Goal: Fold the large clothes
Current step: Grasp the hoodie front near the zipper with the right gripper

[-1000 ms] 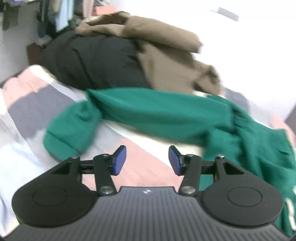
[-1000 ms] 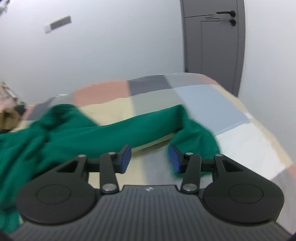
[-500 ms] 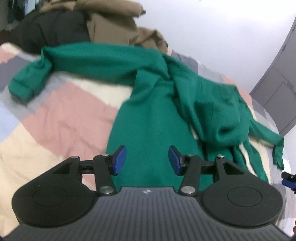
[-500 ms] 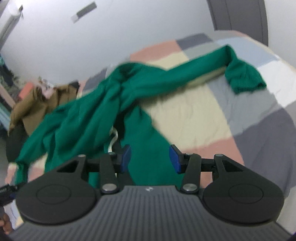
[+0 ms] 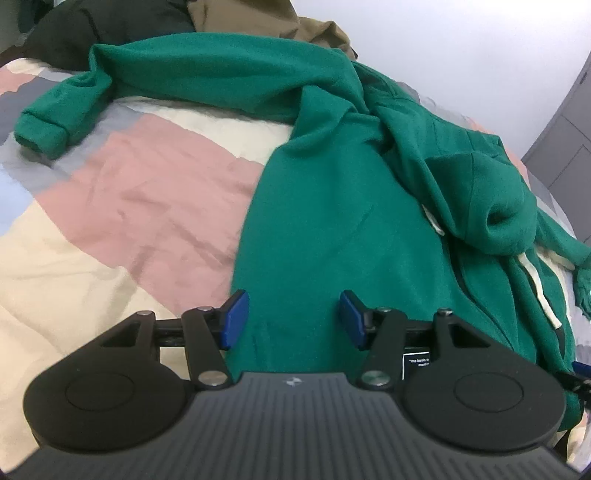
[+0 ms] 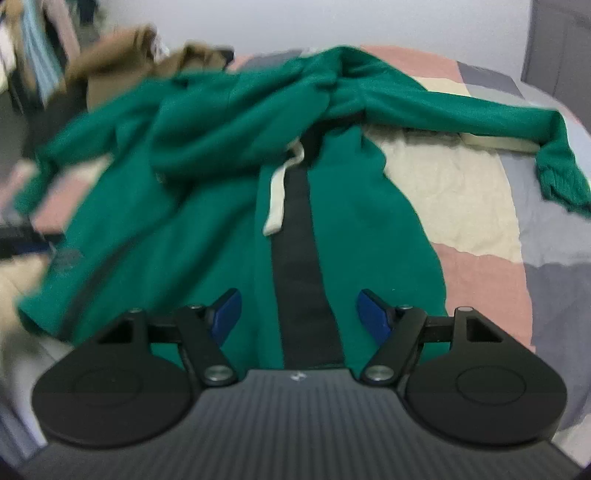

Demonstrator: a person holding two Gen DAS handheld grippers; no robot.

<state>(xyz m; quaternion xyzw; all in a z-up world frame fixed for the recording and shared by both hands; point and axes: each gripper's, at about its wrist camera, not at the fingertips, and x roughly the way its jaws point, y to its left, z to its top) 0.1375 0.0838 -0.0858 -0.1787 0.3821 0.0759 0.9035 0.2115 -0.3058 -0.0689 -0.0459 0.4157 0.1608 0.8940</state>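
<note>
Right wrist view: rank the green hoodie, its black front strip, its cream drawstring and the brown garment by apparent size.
1. green hoodie
2. black front strip
3. brown garment, farther and blurred, so uncertain against the strip
4. cream drawstring

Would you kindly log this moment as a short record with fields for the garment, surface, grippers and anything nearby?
garment: green hoodie, spread open and crumpled, sleeves out to both sides, unfolded
drawstring: white cord lying beside the dark front strip
surface: patchwork bedspread
left gripper: open, empty, over the hoodie's lower part
right gripper: open, empty, over the front opening
nearby: brown garment and black garment piled behind
</note>
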